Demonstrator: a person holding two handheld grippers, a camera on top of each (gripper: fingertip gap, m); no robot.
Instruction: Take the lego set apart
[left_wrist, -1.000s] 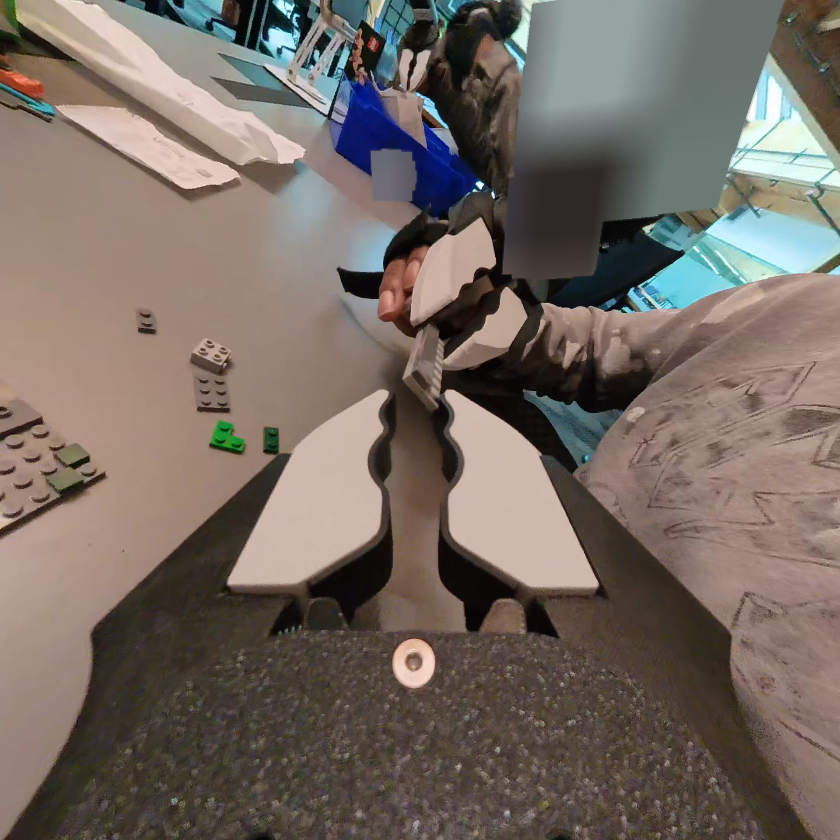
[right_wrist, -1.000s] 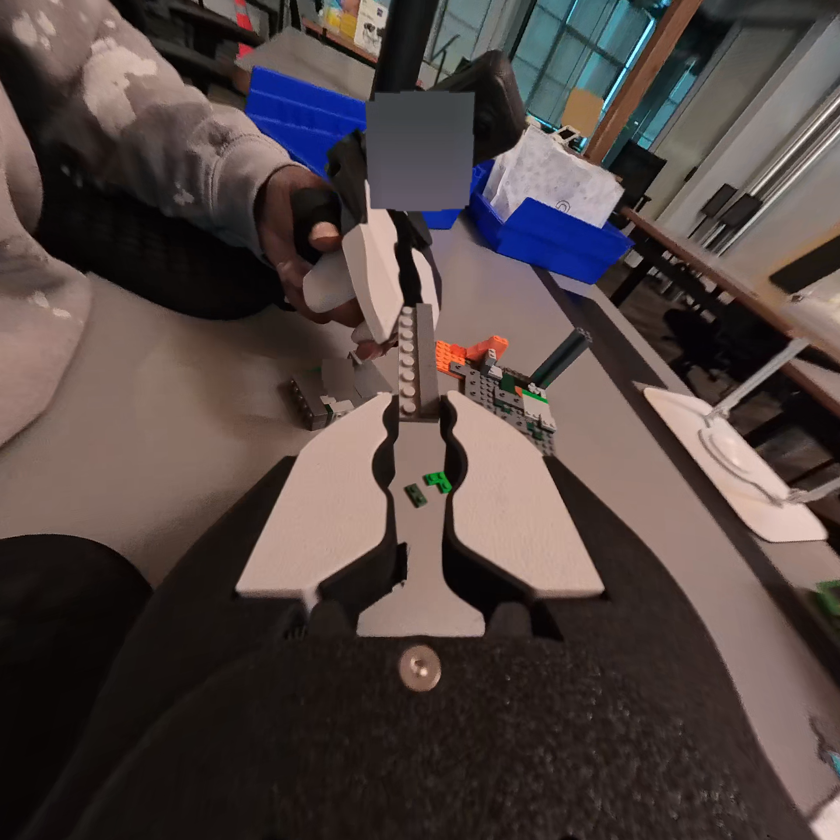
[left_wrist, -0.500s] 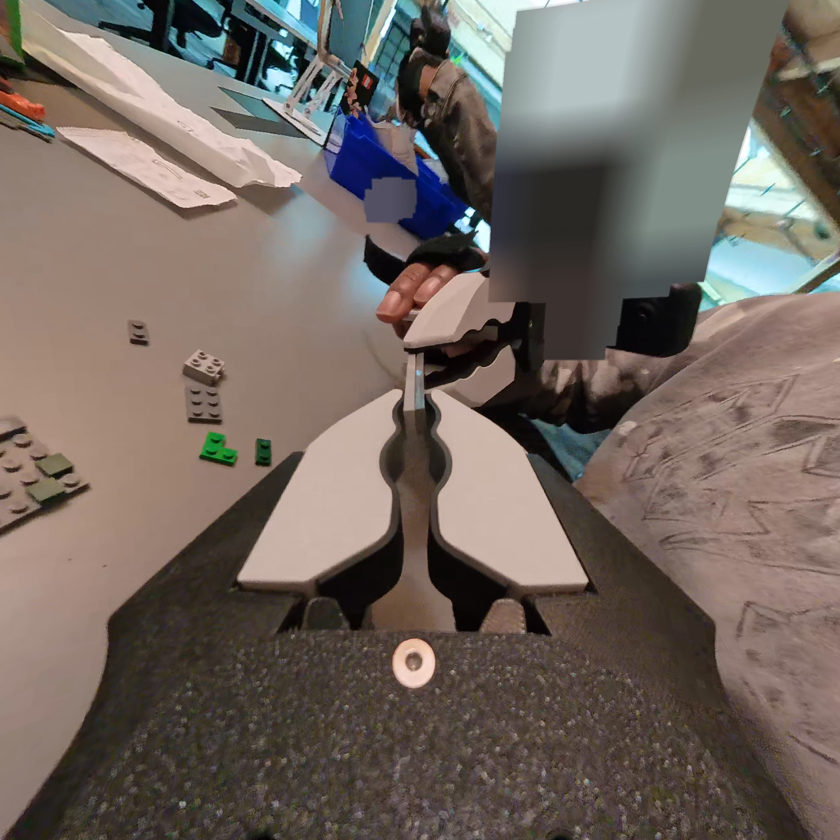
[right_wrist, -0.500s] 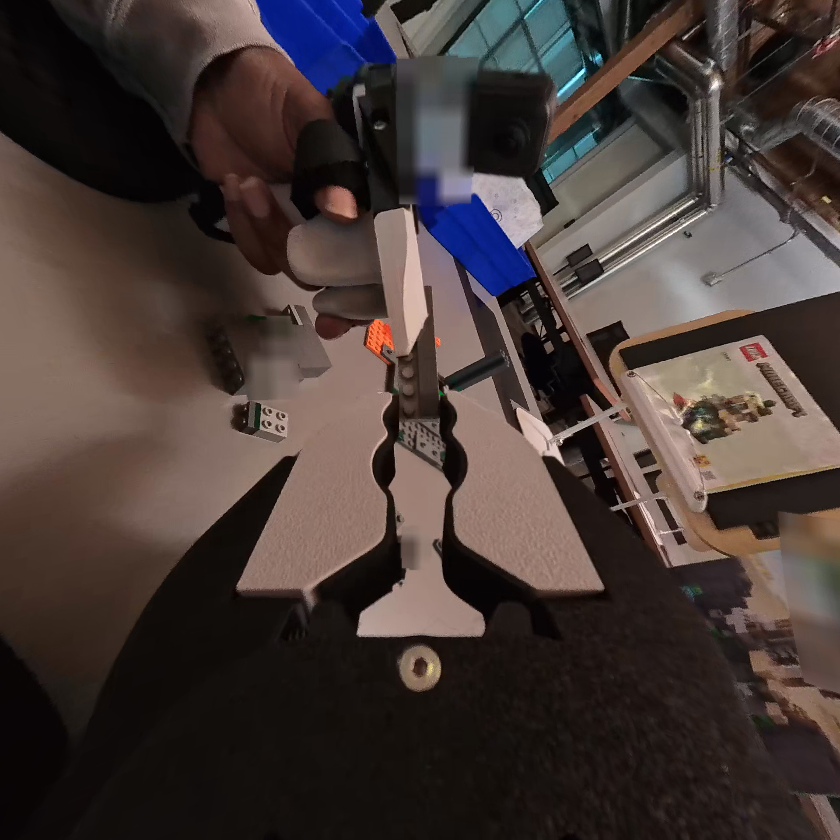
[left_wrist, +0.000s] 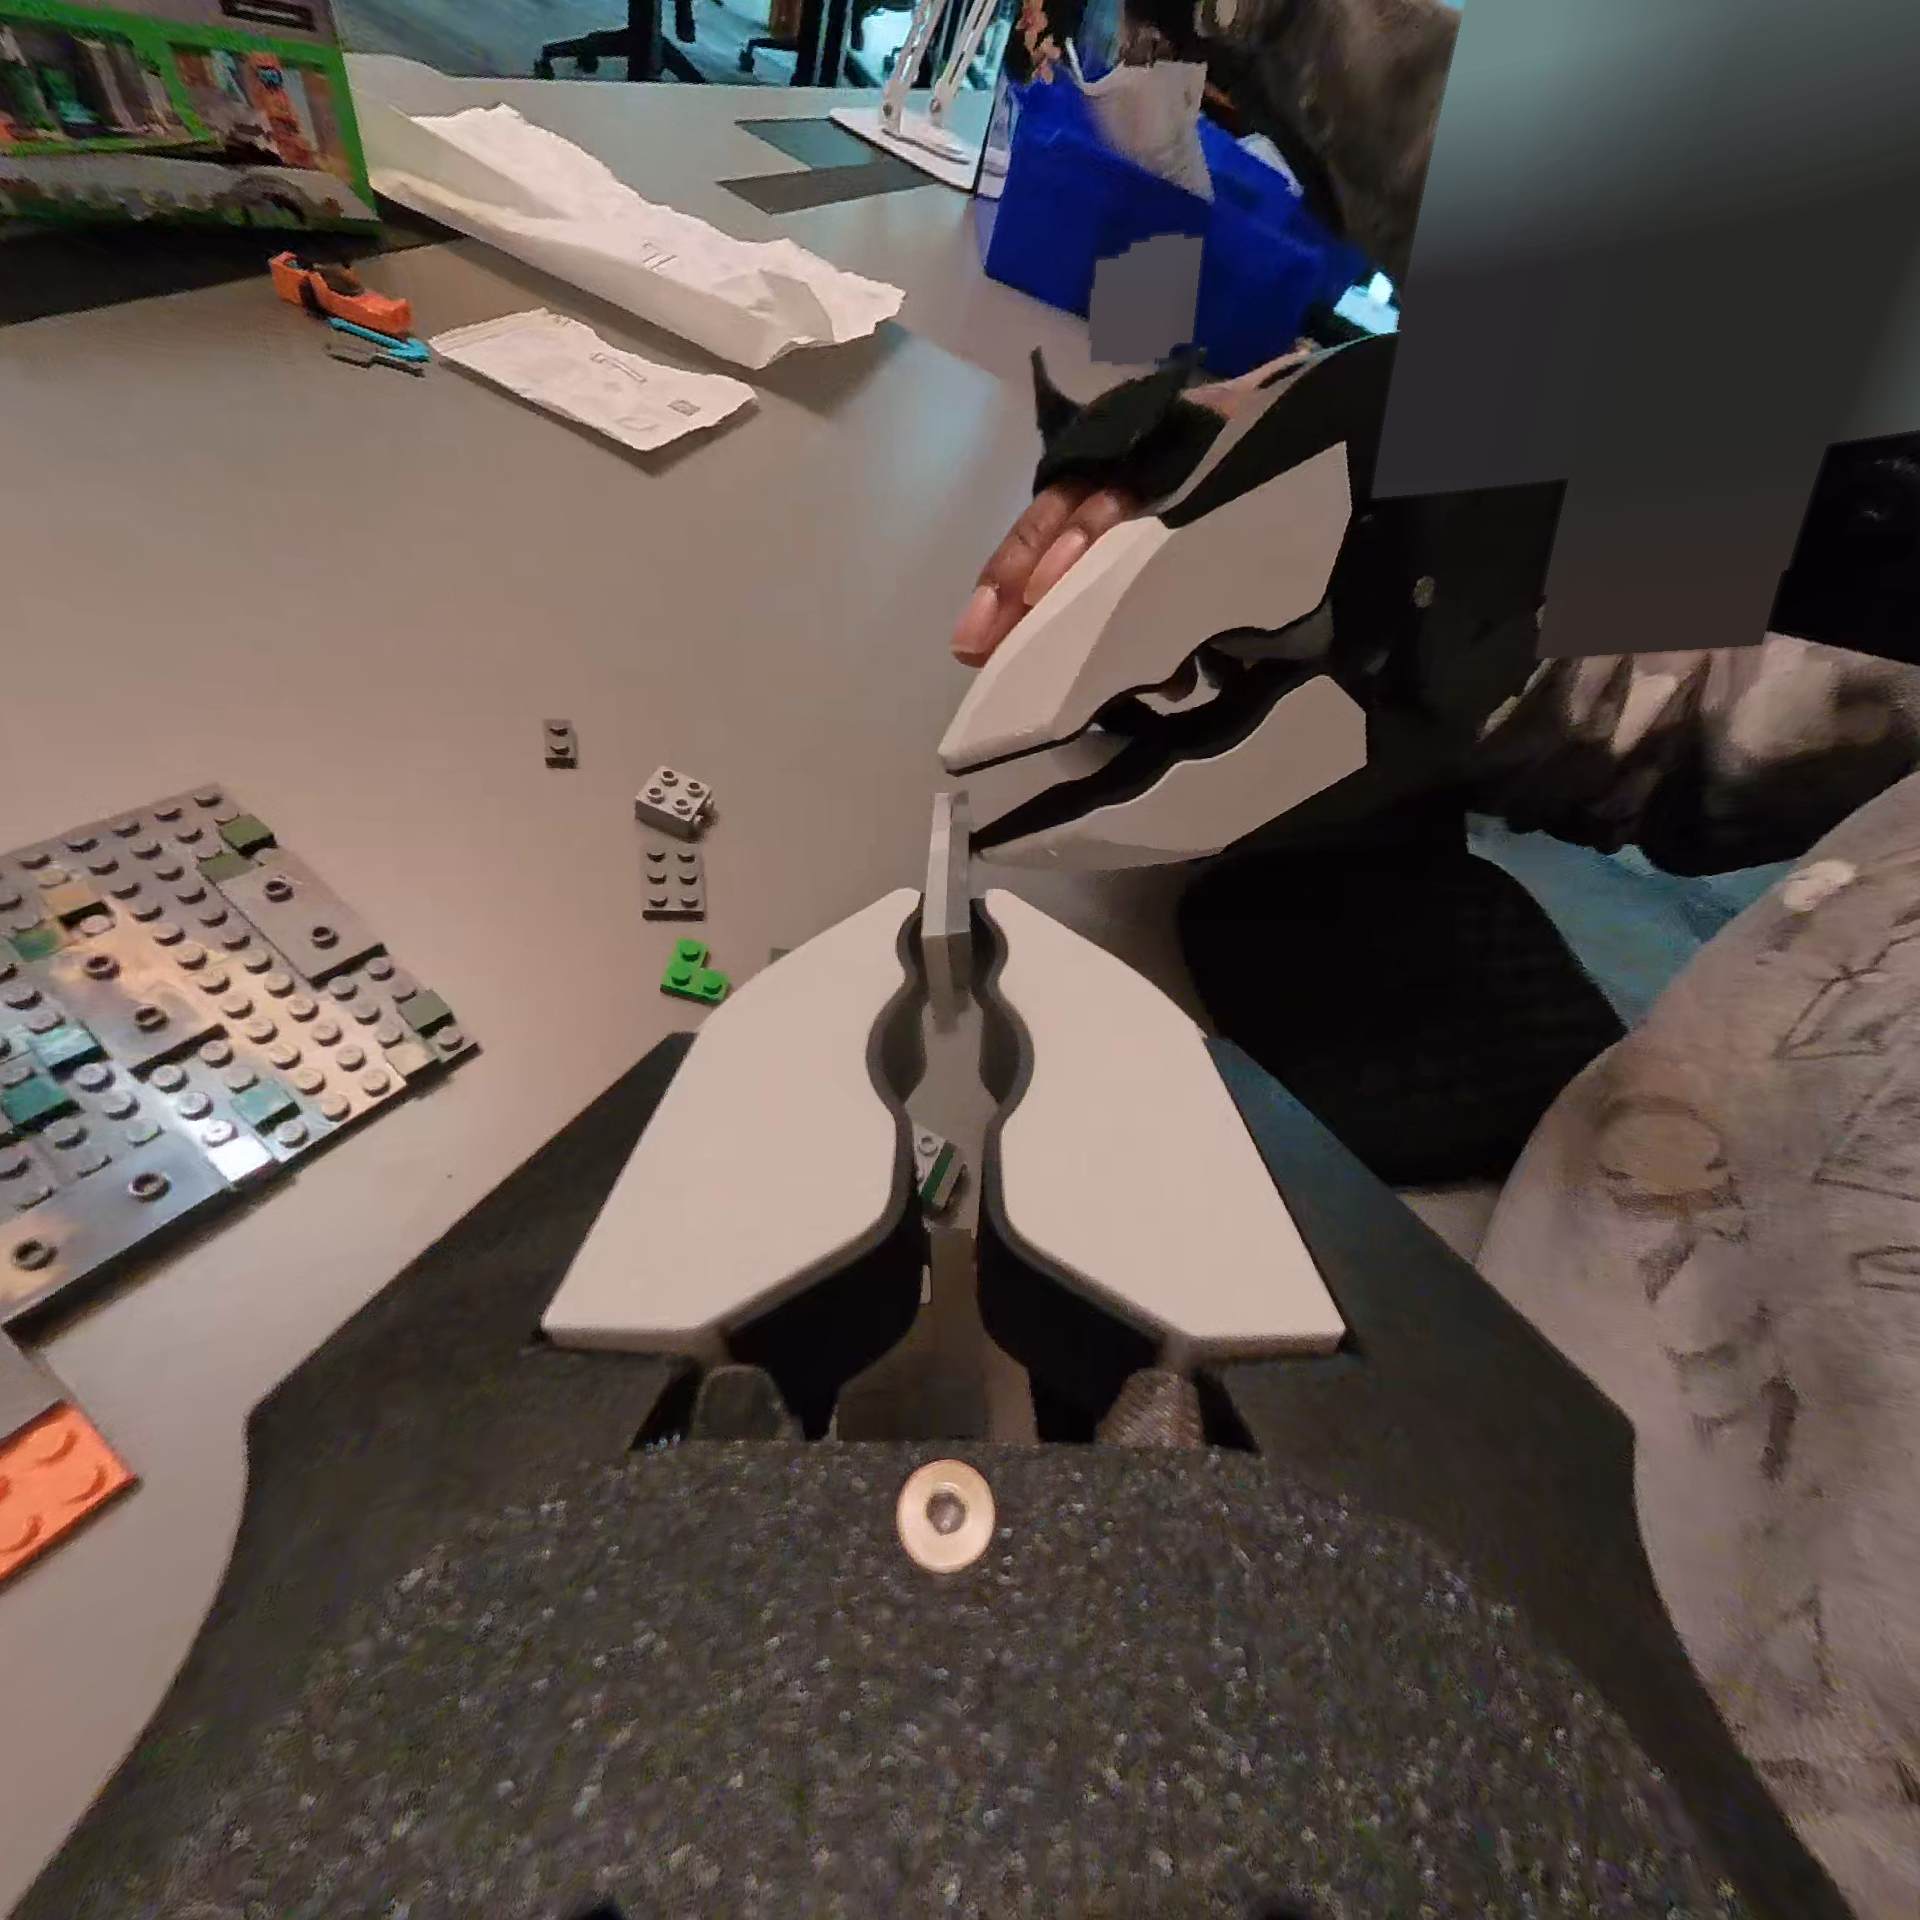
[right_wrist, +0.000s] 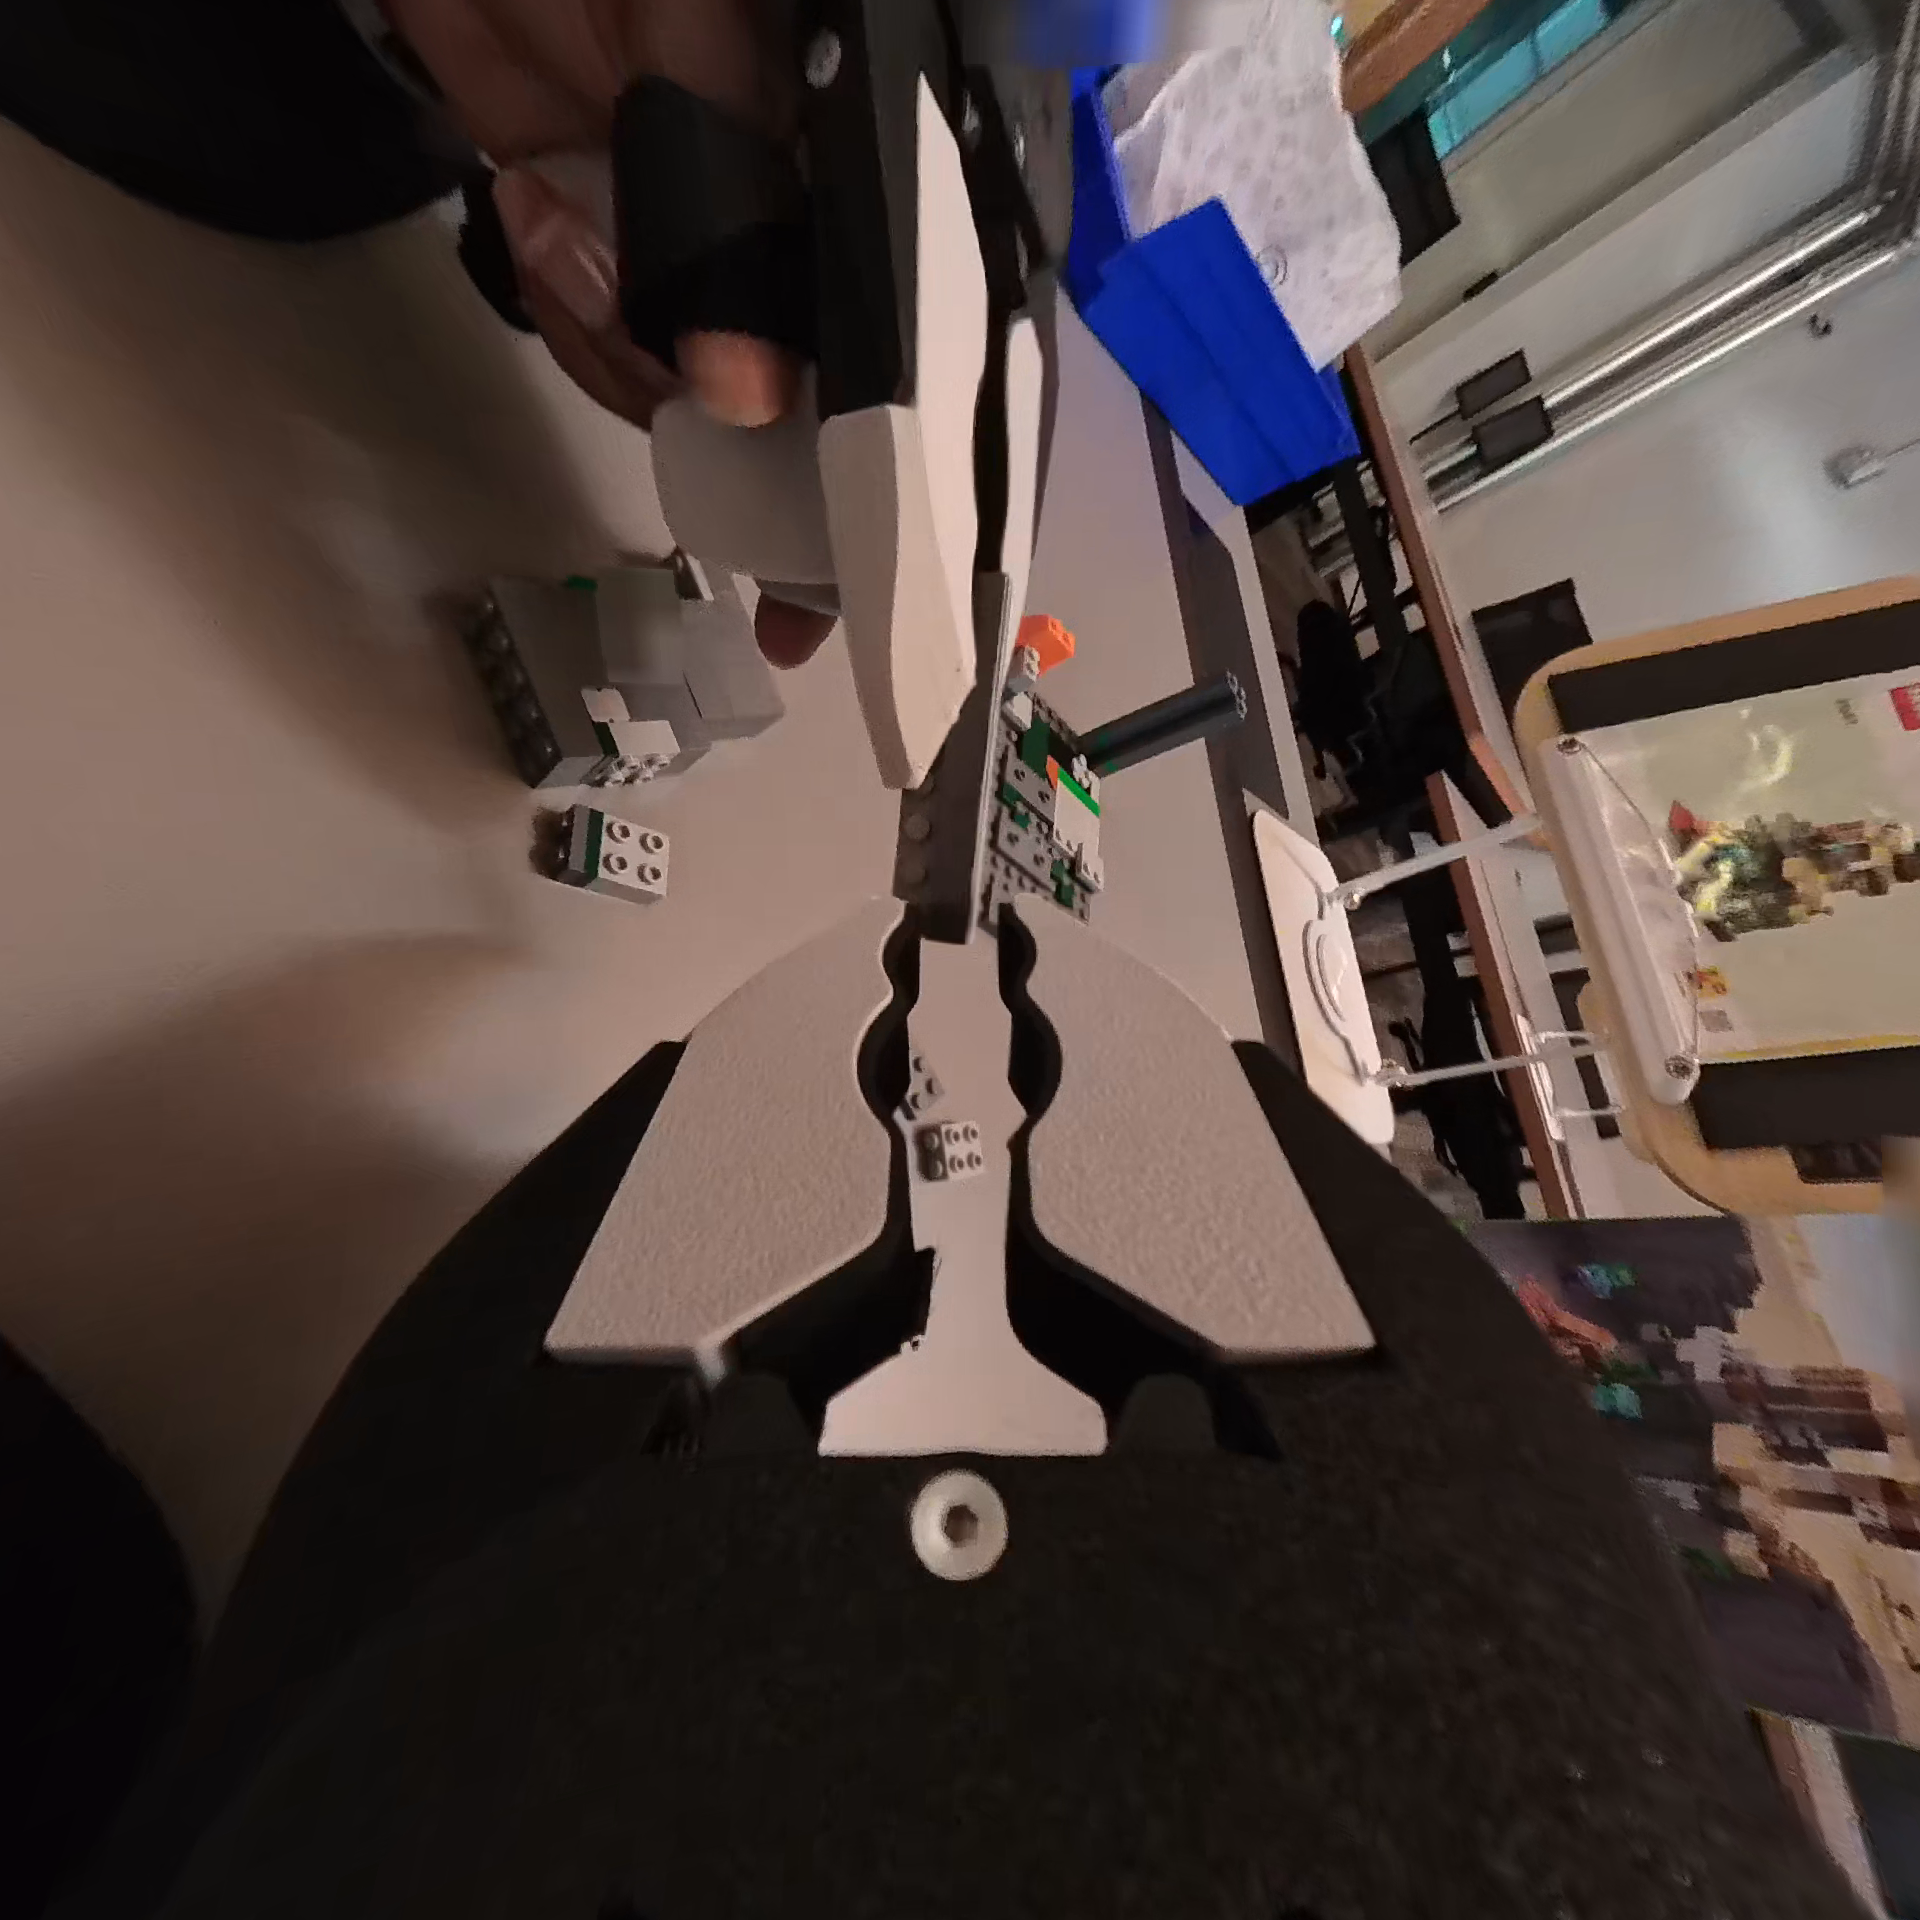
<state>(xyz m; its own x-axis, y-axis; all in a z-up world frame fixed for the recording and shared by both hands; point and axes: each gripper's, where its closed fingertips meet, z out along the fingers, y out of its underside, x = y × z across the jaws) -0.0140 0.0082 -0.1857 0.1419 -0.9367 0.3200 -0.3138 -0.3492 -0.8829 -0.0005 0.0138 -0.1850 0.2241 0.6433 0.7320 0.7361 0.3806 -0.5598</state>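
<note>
A long grey lego plate (left_wrist: 948, 914) is held in the air between my two grippers. My left gripper (left_wrist: 948, 925) is shut on one end of it, edge-on between the pads. In the right wrist view the plate (right_wrist: 940, 831) shows dark with studs. My right gripper (right_wrist: 954, 920) is closed around its near end, and the left gripper's fingers (right_wrist: 914, 540) clamp the far end. The right gripper's fingers (left_wrist: 1143, 644) come in from the upper right in the left wrist view. The studded baseplate (left_wrist: 156, 1039) lies on the table at the left.
Loose pieces lie on the grey table: a grey 2x2 brick (left_wrist: 673, 800), a dark plate (left_wrist: 673, 881), a green L piece (left_wrist: 694, 971). A grey brick block (right_wrist: 623, 675) and a part-built plate (right_wrist: 1039, 821) sit beyond. Blue bins (right_wrist: 1216, 332), paper bags (left_wrist: 644, 249) and a booklet stand (right_wrist: 1766, 831) stand around. From either gripper's tips it is about 15 centimetres to the studded baseplate (left_wrist: 156, 1039).
My left gripper was open a second ago and has closed on the plate's free end. Both grippers have tilted and shifted, so the left view now looks down more at the table.
</note>
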